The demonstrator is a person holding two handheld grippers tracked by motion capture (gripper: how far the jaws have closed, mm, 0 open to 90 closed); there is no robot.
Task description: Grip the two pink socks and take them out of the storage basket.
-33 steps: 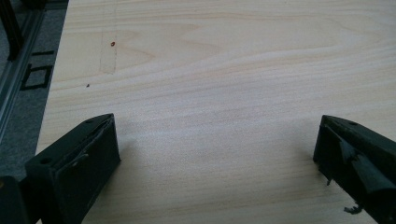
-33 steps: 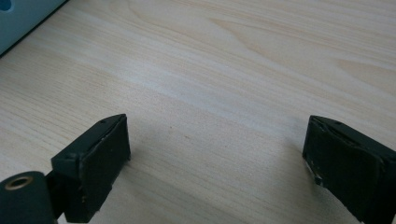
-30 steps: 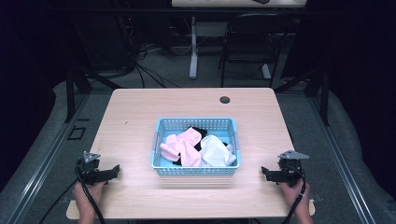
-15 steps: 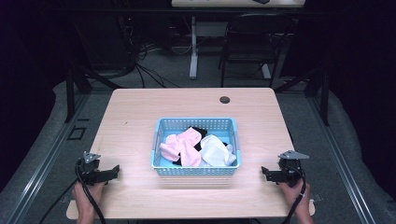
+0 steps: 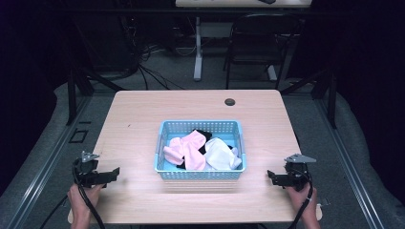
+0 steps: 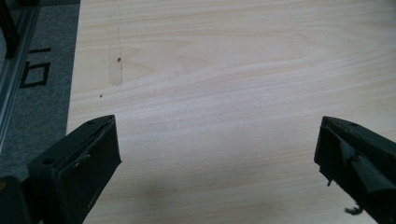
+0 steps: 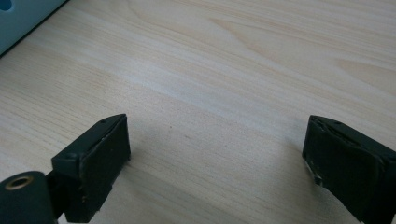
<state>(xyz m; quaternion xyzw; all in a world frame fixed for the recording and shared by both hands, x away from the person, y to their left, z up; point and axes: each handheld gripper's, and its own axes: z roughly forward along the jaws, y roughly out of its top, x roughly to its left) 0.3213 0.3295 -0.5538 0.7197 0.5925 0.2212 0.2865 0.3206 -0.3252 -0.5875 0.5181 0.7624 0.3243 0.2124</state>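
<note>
- At the middle of the pale wooden bench (image 5: 143, 124) stands a light blue perforated plastic basket (image 5: 199, 171), and inside it lie a pink soft cloth piece (image 5: 186, 149), a white soft cloth piece (image 5: 219, 153) and some black fabric (image 5: 204, 135) partly buried under them; whether these are socks or other small garments I cannot tell
- At the near left corner the left tongs (image 5: 113, 172) rest low over bare wood, well apart from the basket; the left gripper view shows their jaws spread wide with nothing between them
- At the near right edge the right tongs (image 5: 270, 176) sit likewise released, jaws wide and empty over bare wood; a corner of the blue basket (image 7: 18, 18) shows at the top left of the right gripper view
- Judged from how things lie, the work on the cloth pieces has not begun: everything sits in the basket, nothing lies out on the bench and neither pair of tongs touches a thing
- What is left seems to be all of it: reach in toward the basket, pinch a piece and lift it out; a small dark round grommet (image 5: 229, 101) near the far edge plays no part
</note>
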